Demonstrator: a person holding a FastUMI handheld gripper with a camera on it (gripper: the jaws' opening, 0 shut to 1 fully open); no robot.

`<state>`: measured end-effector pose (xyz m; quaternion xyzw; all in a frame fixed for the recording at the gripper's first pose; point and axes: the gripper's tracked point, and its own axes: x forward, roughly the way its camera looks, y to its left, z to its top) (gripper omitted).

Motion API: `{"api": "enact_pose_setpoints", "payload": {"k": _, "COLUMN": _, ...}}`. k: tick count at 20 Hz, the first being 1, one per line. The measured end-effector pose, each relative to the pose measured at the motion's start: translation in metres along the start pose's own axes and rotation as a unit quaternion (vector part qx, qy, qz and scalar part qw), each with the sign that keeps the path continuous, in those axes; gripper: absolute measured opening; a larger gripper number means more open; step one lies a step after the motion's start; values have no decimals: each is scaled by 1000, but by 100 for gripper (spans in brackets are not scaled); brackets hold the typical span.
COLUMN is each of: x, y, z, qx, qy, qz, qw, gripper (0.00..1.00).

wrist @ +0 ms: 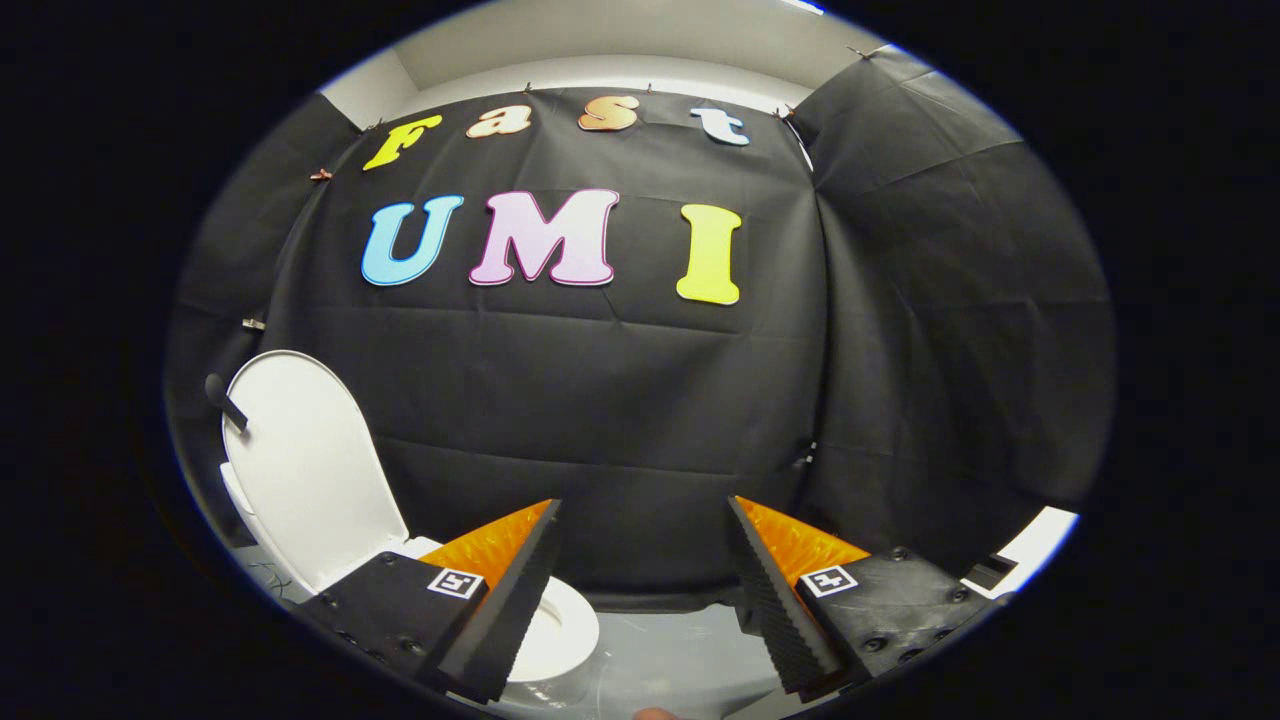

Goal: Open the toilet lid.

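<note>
Gripper view: we see the toilet lid (pixel 300 470) upright, rigid, smooth plastic, light on its hinge, best taken by its rim; our gripper (pixel 645 590) fingers spread wide, empty.

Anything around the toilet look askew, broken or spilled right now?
Nothing stands out. The white oval toilet lid stands raised against the black cloth wall, and the white seat ring lies flat below. The gripper is open, fingers apart, holding nothing.
</note>
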<state>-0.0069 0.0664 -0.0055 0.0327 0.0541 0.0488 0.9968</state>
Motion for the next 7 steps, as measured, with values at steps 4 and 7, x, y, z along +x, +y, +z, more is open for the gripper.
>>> {"api": "enact_pose_setpoints", "payload": {"k": 4, "x": 1, "y": 2, "z": 2, "qx": -2, "qy": -1, "qz": 6, "qw": 1000, "gripper": 99}}
{"api": "enact_pose_setpoints", "payload": {"k": 7, "x": 0, "y": 3, "z": -1, "qx": 1, "qy": 6, "qz": 12, "qw": 1000, "gripper": 99}}
